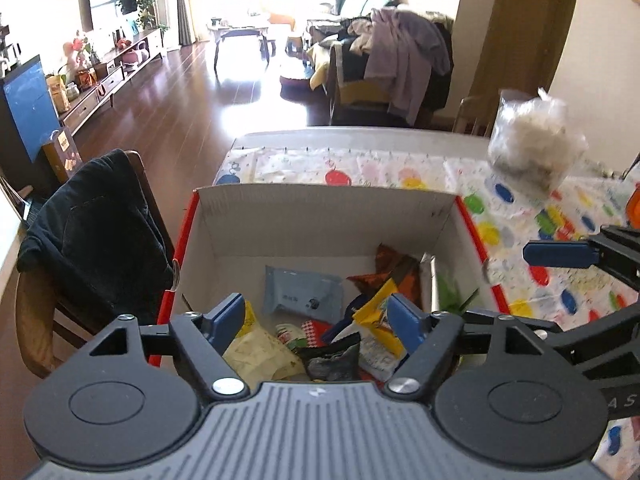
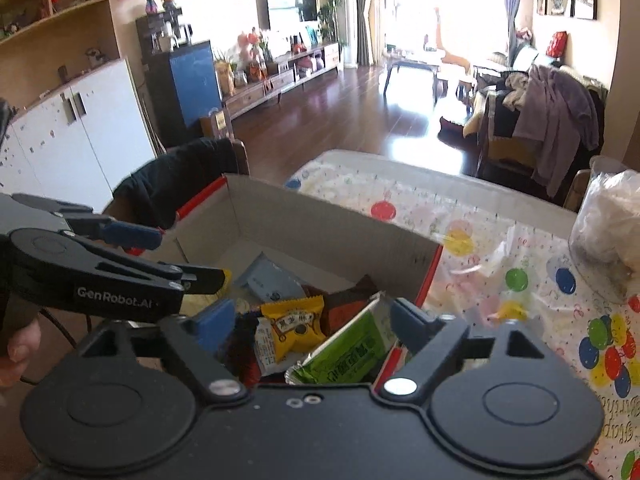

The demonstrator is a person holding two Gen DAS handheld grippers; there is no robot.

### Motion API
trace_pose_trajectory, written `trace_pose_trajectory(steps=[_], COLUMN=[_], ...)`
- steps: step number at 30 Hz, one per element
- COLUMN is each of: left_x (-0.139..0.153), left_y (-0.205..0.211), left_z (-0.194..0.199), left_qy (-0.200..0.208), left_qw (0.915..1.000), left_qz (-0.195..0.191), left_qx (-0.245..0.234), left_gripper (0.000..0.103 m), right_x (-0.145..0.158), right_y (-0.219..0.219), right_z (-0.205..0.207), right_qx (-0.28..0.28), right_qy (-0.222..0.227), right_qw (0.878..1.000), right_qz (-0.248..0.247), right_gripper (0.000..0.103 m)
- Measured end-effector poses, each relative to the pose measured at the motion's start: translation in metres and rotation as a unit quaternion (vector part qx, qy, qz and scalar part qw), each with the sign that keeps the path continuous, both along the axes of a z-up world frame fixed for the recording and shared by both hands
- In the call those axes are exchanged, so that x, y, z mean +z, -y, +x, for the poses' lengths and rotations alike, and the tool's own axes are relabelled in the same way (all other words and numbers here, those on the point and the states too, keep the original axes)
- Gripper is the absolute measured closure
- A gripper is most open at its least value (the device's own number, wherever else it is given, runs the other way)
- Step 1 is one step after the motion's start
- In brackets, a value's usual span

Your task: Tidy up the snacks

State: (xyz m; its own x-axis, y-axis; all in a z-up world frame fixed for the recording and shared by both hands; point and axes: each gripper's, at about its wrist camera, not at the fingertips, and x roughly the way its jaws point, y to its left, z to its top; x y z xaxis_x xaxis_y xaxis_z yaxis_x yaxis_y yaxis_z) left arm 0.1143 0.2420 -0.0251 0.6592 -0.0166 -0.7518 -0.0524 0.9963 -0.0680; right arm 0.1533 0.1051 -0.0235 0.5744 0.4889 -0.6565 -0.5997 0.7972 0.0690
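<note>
An open cardboard box [image 1: 320, 216] with red outer sides stands on the table and holds several snack packets. Among them are a grey-blue packet [image 1: 302, 296], a yellow packet [image 2: 294, 326], a green packet [image 2: 348, 354] and a pale yellow bag [image 1: 260, 352]. My left gripper [image 1: 318, 320] is open and empty above the near end of the box. My right gripper [image 2: 308, 326] is open and empty over the box's near right corner. The left gripper also shows in the right wrist view [image 2: 132, 236]. A blue fingertip [image 1: 560, 254] of the right gripper shows in the left wrist view.
A table with a balloon-print cloth [image 1: 520, 232] lies right of the box. A clear bag of whitish stuff [image 1: 528, 148] stands at the far right. A chair draped with a black garment [image 1: 96, 240] is left of the box. The living room lies beyond.
</note>
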Motion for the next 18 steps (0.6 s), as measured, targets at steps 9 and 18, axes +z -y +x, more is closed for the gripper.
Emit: trace_pose_trajectory(steps=[9, 18], left_x=[0.014, 0.025], left_y=[0.004, 0.012], left_z=[-0.019, -0.042], left_qy=[0.046, 0.089], left_qw=[0.9989, 0.9957], left_qz=[-0.005, -0.024], left_qx=[-0.002, 0.000], left_gripper=[0.019, 0.001], right_x=[0.018, 0.024], right_y=[0.011, 0.031], right_z=[-0.017, -0.027], right_qx=[0.008, -0.014], right_qy=[0.021, 0.028], right_qw=[1.000, 0.999], right_qz=[0.015, 0.024], right_gripper=[0.003, 0.000])
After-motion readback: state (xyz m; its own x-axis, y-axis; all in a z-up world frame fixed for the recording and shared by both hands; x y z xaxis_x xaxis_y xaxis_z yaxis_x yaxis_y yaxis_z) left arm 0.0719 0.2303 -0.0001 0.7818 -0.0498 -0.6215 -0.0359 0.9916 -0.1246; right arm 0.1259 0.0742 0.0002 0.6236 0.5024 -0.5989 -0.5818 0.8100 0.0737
